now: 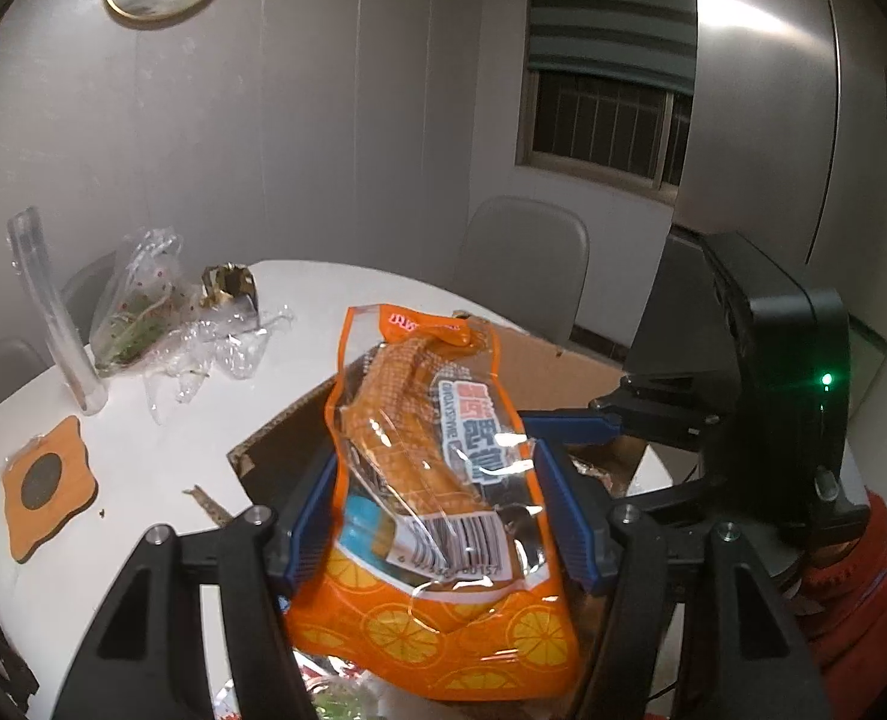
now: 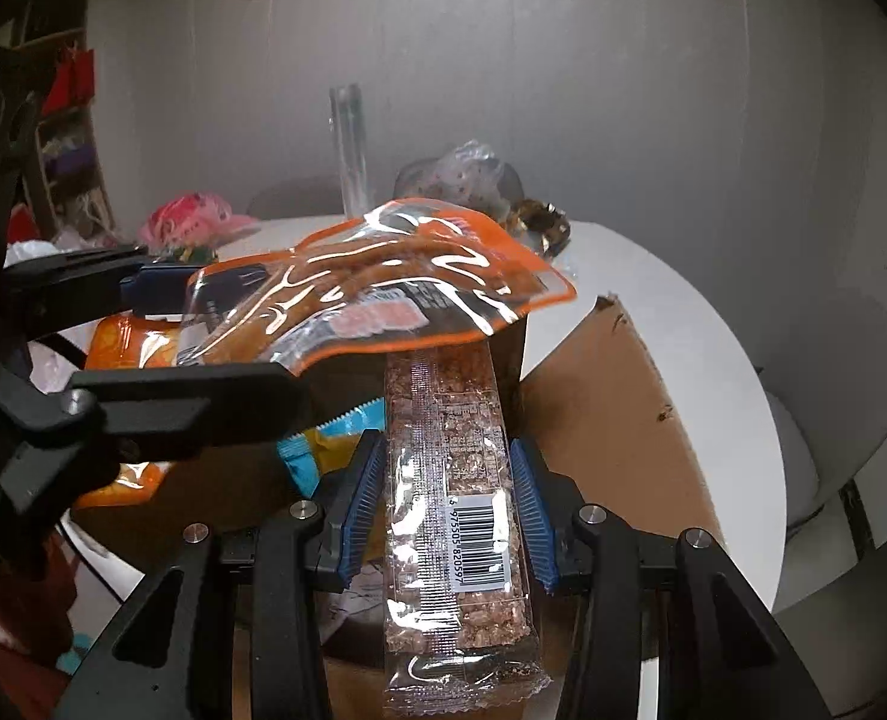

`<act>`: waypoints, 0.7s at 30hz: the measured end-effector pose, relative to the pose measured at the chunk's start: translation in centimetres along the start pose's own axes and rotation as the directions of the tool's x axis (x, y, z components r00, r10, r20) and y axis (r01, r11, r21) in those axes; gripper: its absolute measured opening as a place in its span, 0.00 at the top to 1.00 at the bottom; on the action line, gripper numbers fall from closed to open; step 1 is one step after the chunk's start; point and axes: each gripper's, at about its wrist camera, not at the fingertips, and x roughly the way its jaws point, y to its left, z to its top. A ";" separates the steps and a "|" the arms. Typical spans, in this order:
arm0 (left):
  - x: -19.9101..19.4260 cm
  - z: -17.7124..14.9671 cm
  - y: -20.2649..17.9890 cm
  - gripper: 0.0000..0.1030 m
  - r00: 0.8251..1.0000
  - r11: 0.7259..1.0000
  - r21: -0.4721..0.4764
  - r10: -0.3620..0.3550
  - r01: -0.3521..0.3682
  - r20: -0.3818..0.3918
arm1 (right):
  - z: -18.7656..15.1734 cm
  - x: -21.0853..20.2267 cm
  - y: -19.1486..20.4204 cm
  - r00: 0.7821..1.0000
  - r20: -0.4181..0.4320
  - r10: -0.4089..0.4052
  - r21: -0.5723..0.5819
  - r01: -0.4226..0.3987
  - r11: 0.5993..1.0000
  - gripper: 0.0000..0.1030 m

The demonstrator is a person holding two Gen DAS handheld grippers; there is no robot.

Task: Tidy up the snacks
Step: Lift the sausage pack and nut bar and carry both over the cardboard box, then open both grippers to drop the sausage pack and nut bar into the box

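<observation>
1. Left gripper [image 1: 437,510] clamps orange snack bag [image 1: 437,480], lifted over open cardboard box [image 1: 287,432].
2. Right gripper [image 2: 446,504] pinches clear-wrapped granola bar [image 2: 455,480] above the box, under the bag.
3. Box sits on white table [image 1: 143,462].

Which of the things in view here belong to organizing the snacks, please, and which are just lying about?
Job in hand:
orange snack bag, in left gripper
clear-wrapped grain bar, in right gripper
cardboard box

Lying about:
wooden coaster
clear tube
crumpled plastic bags
</observation>
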 end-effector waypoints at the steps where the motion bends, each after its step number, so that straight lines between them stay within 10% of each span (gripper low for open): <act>1: 0.4 0.0 -0.1 0.41 1.000 1.000 0.007 0.002 -0.002 -0.009 | 0.1 0.4 -0.1 1.000 -0.007 0.005 -0.003 -0.005 1.000 0.63; 12: 2.9 0.0 -0.4 0.40 0.997 0.999 0.031 0.020 -0.018 -0.074 | 0.6 4.2 1.3 0.998 -0.066 0.005 -0.076 -0.010 0.997 0.62; 21: 2.1 -0.3 -0.1 0.16 0.998 0.998 0.038 0.050 -0.049 -0.045 | 0.0 4.7 2.4 0.994 -0.104 -0.018 -0.118 0.006 0.993 0.61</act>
